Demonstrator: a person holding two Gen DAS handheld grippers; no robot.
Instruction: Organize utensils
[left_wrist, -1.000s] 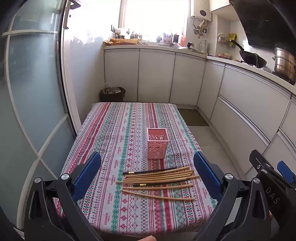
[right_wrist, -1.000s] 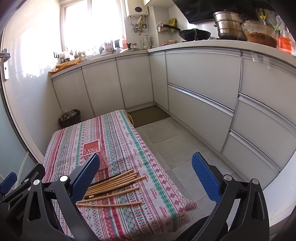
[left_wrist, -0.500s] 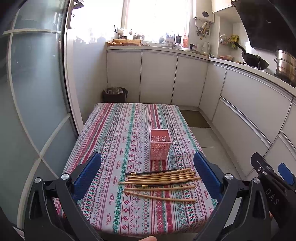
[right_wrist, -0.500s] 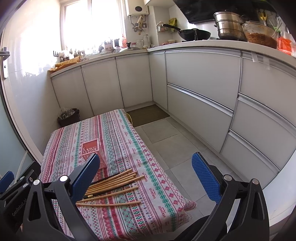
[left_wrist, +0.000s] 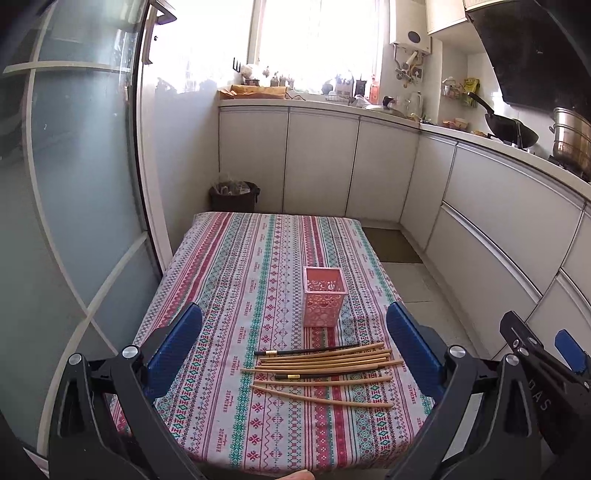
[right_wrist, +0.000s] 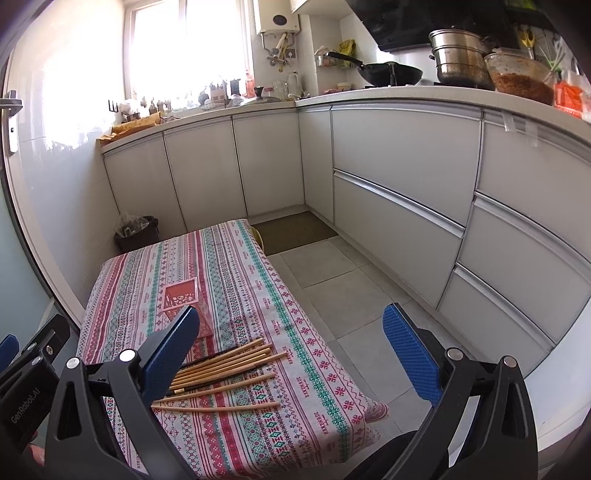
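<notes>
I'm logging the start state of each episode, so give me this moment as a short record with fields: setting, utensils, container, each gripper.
setting: kitchen, low table under a striped patterned tablecloth
utensils: chopsticks lying loose in a rough row near the table's front edge, mostly wooden, two dark
container: pink perforated holder, upright just behind the chopsticks, no chopsticks in it
left gripper: open, holding nothing, above the chopsticks
right gripper: open, holding nothing, over the table's right edge

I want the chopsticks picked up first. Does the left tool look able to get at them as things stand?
Probably yes. The left tool is open and empty, the chopsticks lie loose on the tablecloth right ahead, and the pink holder stands behind them, out of the way.
</notes>
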